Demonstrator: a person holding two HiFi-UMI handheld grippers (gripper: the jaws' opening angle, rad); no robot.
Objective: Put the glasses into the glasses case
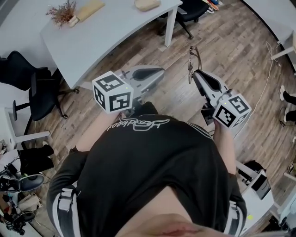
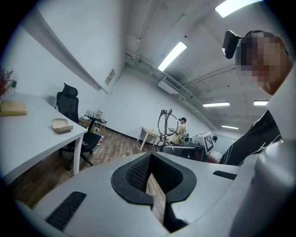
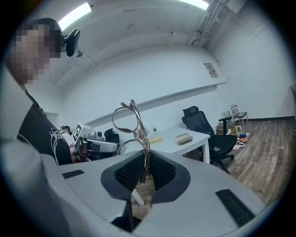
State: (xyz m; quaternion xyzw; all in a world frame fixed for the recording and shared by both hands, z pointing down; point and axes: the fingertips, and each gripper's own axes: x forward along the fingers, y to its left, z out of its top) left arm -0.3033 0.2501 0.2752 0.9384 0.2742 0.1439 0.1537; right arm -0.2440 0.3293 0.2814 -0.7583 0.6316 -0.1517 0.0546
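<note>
Nearest, the left gripper (image 1: pixel 159 72) is held out level in front of the person's dark shirt. Its jaws are brought together and nothing is between them. Just beside it, the right gripper (image 1: pixel 196 74) has its jaws clamped on the glasses (image 3: pixel 132 124). These are gripped by a thin lower part of the metal frame and stand upright above the pads, with the lenses clear of the jaws. Beneath both grippers only the wooden floor (image 1: pixel 231 51) is seen.

Farther off stands the white table (image 1: pixel 106 37). A beige, shell-shaped thing near its far edge is taken to be the glasses case (image 1: pixel 147 4). Whether its lid is open cannot be told.

The main risk is judged to lie in the carry. The glasses are pinched at one narrow point, so they could be swung or twisted in the jaws by a quick move. They could also be let slip over the bare floor, well apart from the case. The frame might be bent if it is squeezed harder. If the case is found shut, it could be pushed along the table while it is being opened.
</note>
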